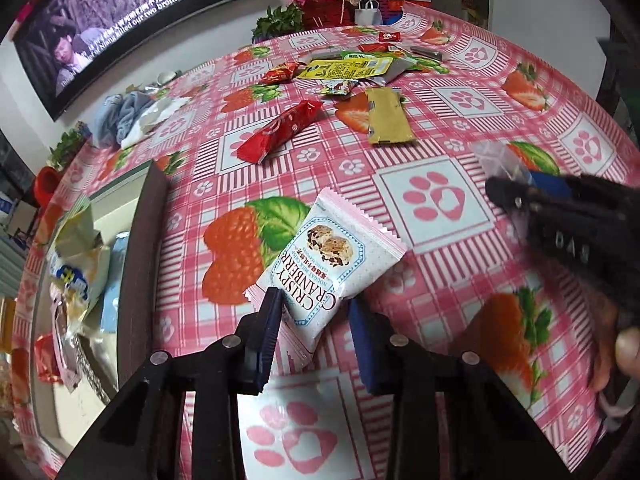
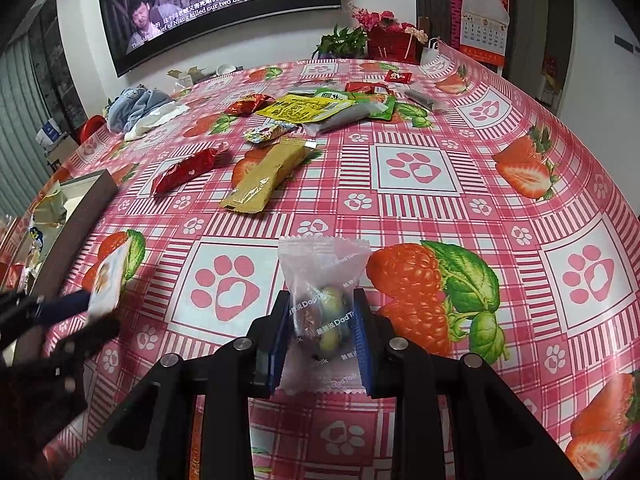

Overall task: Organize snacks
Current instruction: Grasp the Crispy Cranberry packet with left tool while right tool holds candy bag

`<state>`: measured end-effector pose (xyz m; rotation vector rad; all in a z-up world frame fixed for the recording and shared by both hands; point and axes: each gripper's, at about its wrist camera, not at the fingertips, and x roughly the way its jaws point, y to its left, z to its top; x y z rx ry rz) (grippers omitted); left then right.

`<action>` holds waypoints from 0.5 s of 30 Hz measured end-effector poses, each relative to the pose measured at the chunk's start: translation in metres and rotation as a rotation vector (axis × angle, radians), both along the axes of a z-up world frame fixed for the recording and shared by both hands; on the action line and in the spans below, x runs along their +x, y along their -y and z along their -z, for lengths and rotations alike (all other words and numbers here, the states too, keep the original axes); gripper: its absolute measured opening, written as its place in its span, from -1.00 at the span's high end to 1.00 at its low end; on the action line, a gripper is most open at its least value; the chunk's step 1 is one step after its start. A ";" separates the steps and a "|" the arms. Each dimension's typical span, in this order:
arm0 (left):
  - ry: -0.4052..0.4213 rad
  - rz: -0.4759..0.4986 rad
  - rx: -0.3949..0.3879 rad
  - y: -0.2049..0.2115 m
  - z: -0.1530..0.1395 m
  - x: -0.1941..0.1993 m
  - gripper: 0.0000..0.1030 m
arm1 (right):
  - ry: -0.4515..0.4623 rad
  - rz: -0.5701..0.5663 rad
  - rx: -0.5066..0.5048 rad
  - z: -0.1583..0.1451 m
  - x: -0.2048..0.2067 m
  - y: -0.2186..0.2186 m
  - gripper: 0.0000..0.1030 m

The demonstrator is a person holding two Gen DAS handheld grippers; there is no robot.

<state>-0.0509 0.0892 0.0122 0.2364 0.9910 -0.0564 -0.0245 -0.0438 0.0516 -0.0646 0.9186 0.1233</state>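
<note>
Even, fairly bright indoor light, soft faint shadows, mild sheen on the glossy desk, strong fisheye bending and dark corners, motion blur on the other gripper at each frame's side edge, glowing screen far left.

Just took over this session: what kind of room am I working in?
Most likely a home living or dining room: a wall television playing a subtitled drama, a strawberry-print tablecloth strewn with snacks, and a wall calendar.
</note>
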 end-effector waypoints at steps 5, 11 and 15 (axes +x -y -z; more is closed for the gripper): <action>0.054 -0.056 -0.023 0.000 -0.002 0.010 0.31 | 0.001 0.000 -0.011 0.000 0.000 -0.001 0.42; 0.078 -0.095 -0.055 -0.004 0.001 0.021 0.32 | 0.000 -0.001 -0.007 0.000 0.000 -0.001 0.42; 0.099 -0.098 -0.070 -0.006 0.004 0.015 0.32 | 0.002 -0.002 -0.042 0.001 0.000 -0.006 0.42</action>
